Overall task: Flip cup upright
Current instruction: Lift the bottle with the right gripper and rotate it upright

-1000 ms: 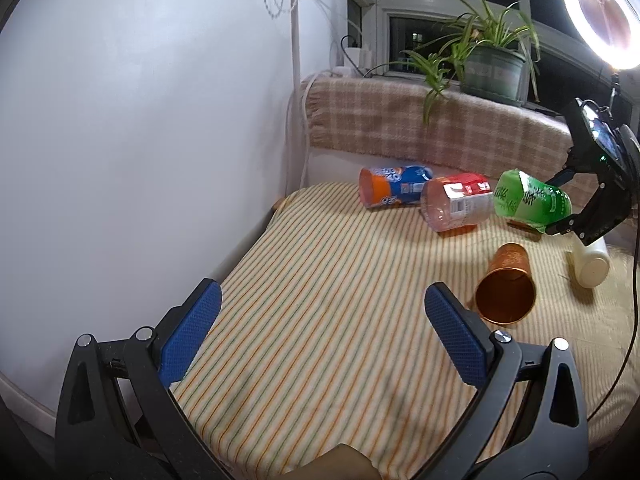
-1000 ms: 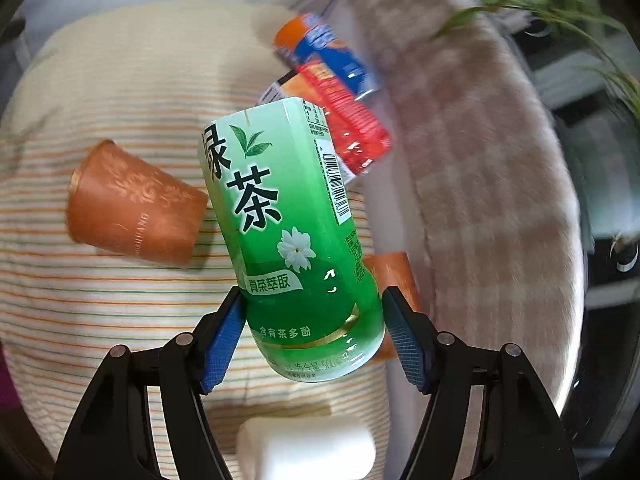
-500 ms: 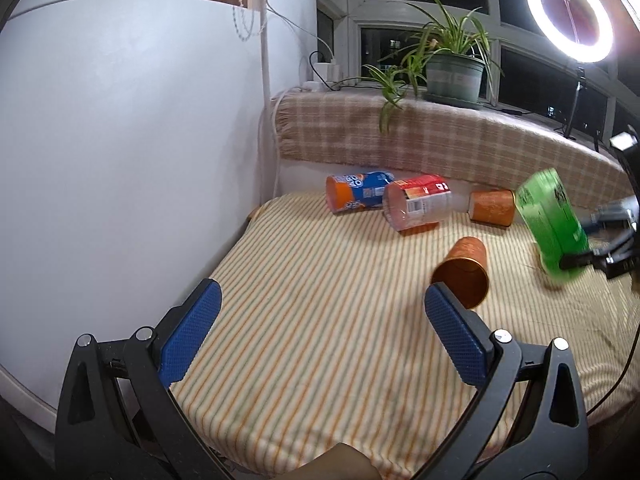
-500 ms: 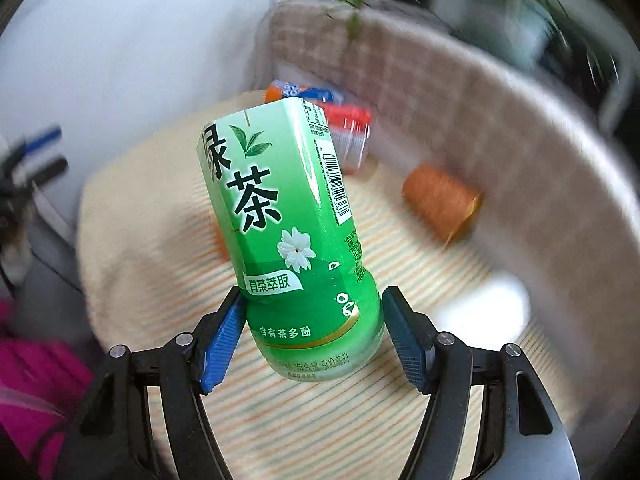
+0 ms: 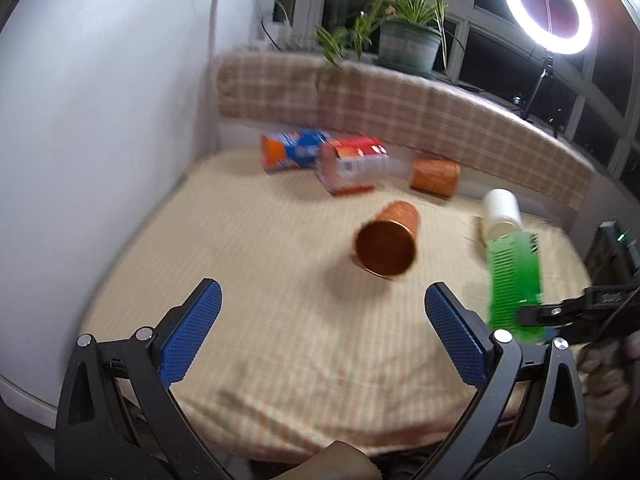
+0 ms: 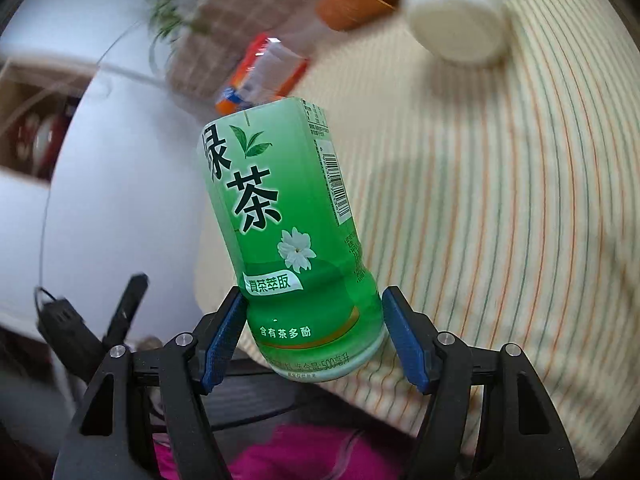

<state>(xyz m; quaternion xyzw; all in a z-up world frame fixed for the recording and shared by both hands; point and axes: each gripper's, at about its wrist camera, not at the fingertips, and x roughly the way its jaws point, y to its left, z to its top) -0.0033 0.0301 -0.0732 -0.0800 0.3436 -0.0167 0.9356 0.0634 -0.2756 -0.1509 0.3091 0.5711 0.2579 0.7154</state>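
Note:
My right gripper [image 6: 312, 336] is shut on a green tea bottle cup [image 6: 280, 220], gripping its lower end; in the left wrist view the green cup [image 5: 516, 280] stands near upright at the right over the striped cloth. My left gripper [image 5: 320, 336] is open and empty, low over the near part of the cloth. A copper cup [image 5: 386, 246] lies on its side ahead of the left gripper, its mouth facing me. A second copper cup [image 5: 434, 178] lies on its side at the back.
A white cup [image 5: 500, 216] lies on its side beside the green one. An orange-blue cup [image 5: 292, 152] and a red-labelled cup [image 5: 352, 164] lie at the back. A checked backrest [image 5: 400, 108], a potted plant [image 5: 404, 40] and a ring light [image 5: 548, 6] stand behind. A white wall is left.
My right gripper has swung the green cup from tilted at the far right to near upright, closer and lower over the cloth. My left gripper has moved forward toward the copper cup.

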